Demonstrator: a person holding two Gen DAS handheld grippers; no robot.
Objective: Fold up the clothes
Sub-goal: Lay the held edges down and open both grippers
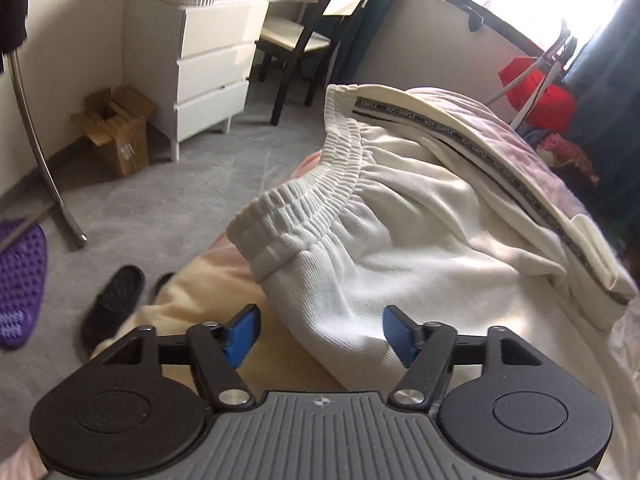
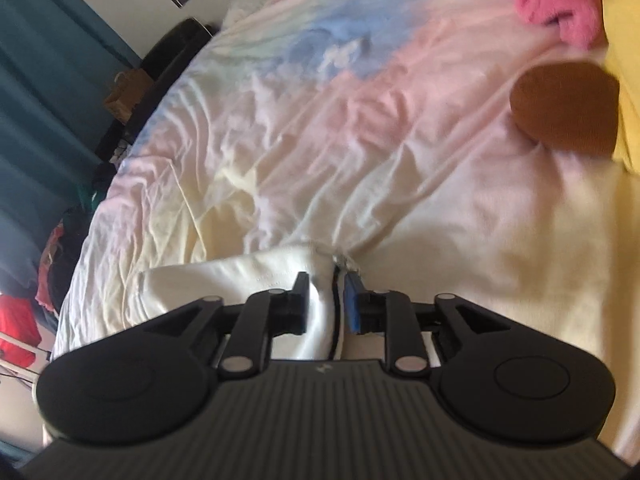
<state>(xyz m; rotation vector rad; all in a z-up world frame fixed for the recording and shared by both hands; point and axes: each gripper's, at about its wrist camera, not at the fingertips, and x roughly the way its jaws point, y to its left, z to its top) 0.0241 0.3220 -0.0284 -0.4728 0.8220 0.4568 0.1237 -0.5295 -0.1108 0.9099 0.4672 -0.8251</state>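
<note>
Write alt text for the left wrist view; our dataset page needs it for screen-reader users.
The left tool, jaws open and empty, hangs over white sweatpants with an elastic waistband lying on a bed. Beyond are a white dresser, a cardboard box and black slippers.

Counted across both wrist views: two grippers, the left gripper point(image 1: 318, 334) low in its frame and the right gripper point(image 2: 326, 303) low in its own, each with two blue pads point(image 1: 241, 334). One pair of white trousers point(image 1: 400, 240) fills the centre right of the left view, with one dresser point(image 1: 208, 68) of three drawers at upper left, one chair point(image 1: 304, 36) at top centre, one box point(image 1: 116, 128) at left, two slippers point(image 1: 112, 304) at lower left and one purple mat point(image 1: 20, 280) at the left edge. In the right view there is one pastel sheet point(image 2: 360, 140) across the middle, one pink cloth point(image 2: 560, 4) at upper right and one brown round thing point(image 2: 566, 108) at right.
</note>
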